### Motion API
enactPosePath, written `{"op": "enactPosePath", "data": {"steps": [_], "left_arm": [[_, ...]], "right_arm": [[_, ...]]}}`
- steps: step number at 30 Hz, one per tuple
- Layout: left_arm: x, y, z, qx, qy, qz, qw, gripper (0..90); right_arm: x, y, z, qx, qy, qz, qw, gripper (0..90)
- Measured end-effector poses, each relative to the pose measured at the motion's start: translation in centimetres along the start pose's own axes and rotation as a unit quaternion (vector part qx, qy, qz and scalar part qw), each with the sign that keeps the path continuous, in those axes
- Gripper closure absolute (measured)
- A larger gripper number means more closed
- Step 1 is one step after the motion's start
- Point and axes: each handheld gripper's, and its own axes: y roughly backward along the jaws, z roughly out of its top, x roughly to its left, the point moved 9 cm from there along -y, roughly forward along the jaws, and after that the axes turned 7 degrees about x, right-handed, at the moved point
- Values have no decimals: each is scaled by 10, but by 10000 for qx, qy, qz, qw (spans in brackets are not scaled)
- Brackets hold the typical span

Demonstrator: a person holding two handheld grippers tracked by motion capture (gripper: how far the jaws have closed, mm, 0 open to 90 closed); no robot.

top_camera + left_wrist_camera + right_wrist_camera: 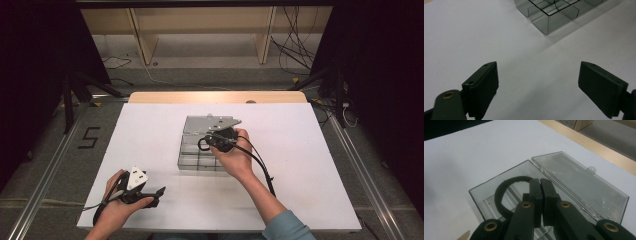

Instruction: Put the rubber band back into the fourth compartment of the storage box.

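A clear plastic compartment box [192,161] lies at the middle of the white table, its lid [197,125] folded open toward the far side. My right gripper [211,141] hangs over the box, shut on a black elastic band [202,144]. In the right gripper view the jaws [540,182] are pressed together at the band [499,195], which loops out to their left above the box [480,192] and beside the lid [579,180]. My left gripper [160,191] rests near the front left of the table, open, with bare table between its fingers [537,75]. The box corner [546,18] lies ahead of it.
The white table top [300,165] has a wooden strip [215,97] along its far edge. Beyond it are wooden shelf legs and loose cables on the floor. Metal rails run along both sides of the table.
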Motion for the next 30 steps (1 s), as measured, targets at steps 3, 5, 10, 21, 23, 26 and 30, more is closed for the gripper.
{"op": "enactPosePath", "data": {"steps": [3, 5, 10, 21, 23, 26, 30], "left_arm": [[0, 0, 0, -16, 10, 3, 10000, 161], [0, 0, 1, -29, 9, 4, 10000, 161], [-1, 0, 1, -11, 5, -10, 10000, 161], [-1, -1, 0, 2, -5, -26, 10000, 161], [-2, -1, 0, 12, -15, -35, 10000, 161], [-2, -1, 1, 13, -25, -43, 10000, 160], [-2, -1, 0, 17, -27, -38, 10000, 160]], "right_arm": [[2, -2, -1, 21, 17, 16, 10000, 892], [4, -4, -1, 39, 13, 37, 10000, 891], [6, -7, 1, 31, 21, 45, 10000, 891], [11, -13, 4, 45, 48, 85, 9999, 891], [12, -14, 5, 50, 40, 95, 9999, 892], [13, -15, 6, 67, 71, 110, 9999, 891], [13, -16, 8, 83, 81, 108, 9999, 892]]}}
